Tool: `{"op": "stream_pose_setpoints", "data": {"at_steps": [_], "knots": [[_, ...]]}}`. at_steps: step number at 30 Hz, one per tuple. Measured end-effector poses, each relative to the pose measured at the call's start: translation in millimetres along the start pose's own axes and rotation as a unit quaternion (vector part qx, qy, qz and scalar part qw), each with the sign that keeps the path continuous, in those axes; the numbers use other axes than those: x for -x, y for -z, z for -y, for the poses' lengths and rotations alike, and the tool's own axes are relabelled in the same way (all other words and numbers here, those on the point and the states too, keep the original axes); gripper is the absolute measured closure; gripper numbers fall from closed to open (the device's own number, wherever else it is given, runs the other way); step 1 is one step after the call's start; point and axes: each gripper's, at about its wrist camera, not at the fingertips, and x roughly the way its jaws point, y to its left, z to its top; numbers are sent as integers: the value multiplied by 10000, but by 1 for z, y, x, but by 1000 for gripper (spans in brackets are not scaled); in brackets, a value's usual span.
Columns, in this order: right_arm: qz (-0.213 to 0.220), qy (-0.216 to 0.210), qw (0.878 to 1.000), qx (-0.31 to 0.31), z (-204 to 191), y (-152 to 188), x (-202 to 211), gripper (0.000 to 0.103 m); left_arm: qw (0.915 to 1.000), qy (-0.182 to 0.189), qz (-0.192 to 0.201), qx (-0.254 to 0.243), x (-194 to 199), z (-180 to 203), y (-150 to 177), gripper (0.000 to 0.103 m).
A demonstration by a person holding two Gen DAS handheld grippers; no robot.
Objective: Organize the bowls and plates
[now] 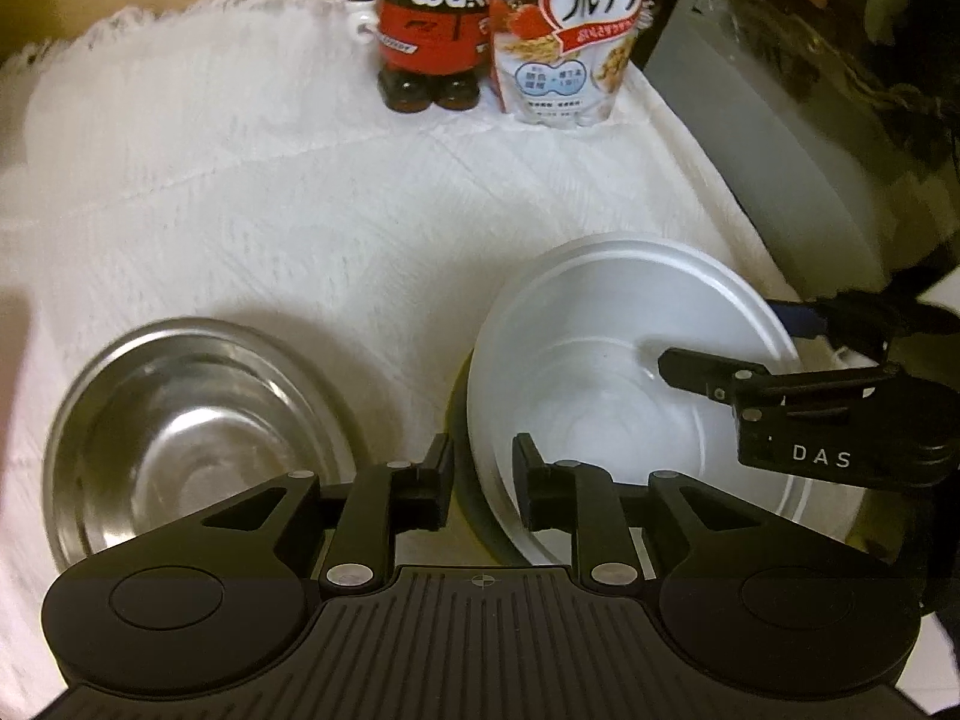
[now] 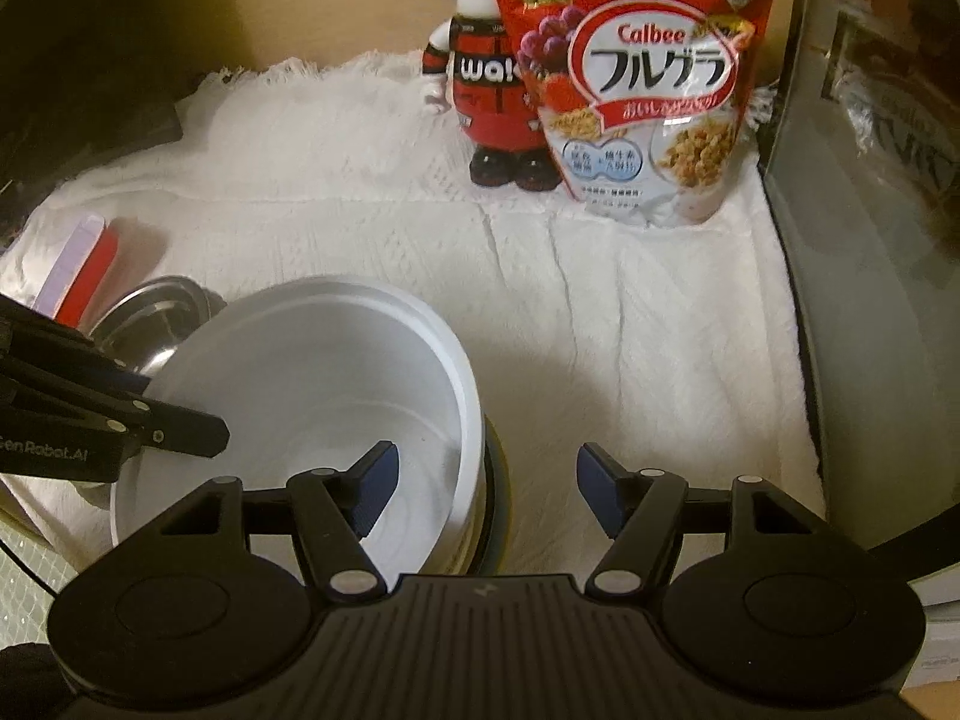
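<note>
A white bowl (image 1: 606, 360) sits nested in a stack on a dark-rimmed dish (image 1: 465, 480) on the white cloth; it also shows in the right wrist view (image 2: 312, 372). A steel bowl (image 1: 186, 420) lies to its left, partly hidden in the right wrist view (image 2: 150, 324). My left gripper (image 1: 483, 474) straddles the white bowl's near-left rim with a narrow gap; I cannot tell whether it pinches the rim. My right gripper (image 2: 486, 486) is open, its jaws straddling the bowl's right rim, one finger (image 1: 696, 375) inside the bowl.
A red robot figure (image 1: 432, 30) and a cereal bag (image 1: 570, 30) stand at the back of the white cloth (image 1: 270, 210). A grey appliance (image 1: 780, 150) stands on the right. A red and pale flat item (image 2: 78, 270) lies at the left.
</note>
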Motion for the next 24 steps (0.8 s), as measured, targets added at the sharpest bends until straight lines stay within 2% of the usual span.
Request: {"op": "stream_pose_setpoints", "data": {"at_steps": [3, 7, 10, 14, 20, 24], "knots": [[45, 44, 9996, -280, 5, -1, -2, 36, 9995, 143, -69, 275, 0, -6, -3, 80], [-394, -172, 9972, -605, 14, -3, -12, 37, 9967, 383, -209, 679, 2, -18, -7, 80], [-470, -268, 9952, -819, 19, -2, -13, 37, 9951, 451, -115, 873, 9, -26, -9, 80], [-461, -330, 9942, -918, 21, -1, -13, 37, 9955, 377, -63, 869, 13, -27, -10, 79], [-557, -368, 9948, -767, 16, -4, -20, 37, 9978, 111, -255, 603, -1, -11, -9, 79], [-677, -338, 9945, -725, 14, -3, -27, 37, 9978, 103, -314, 571, -8, -8, -9, 79]]}}
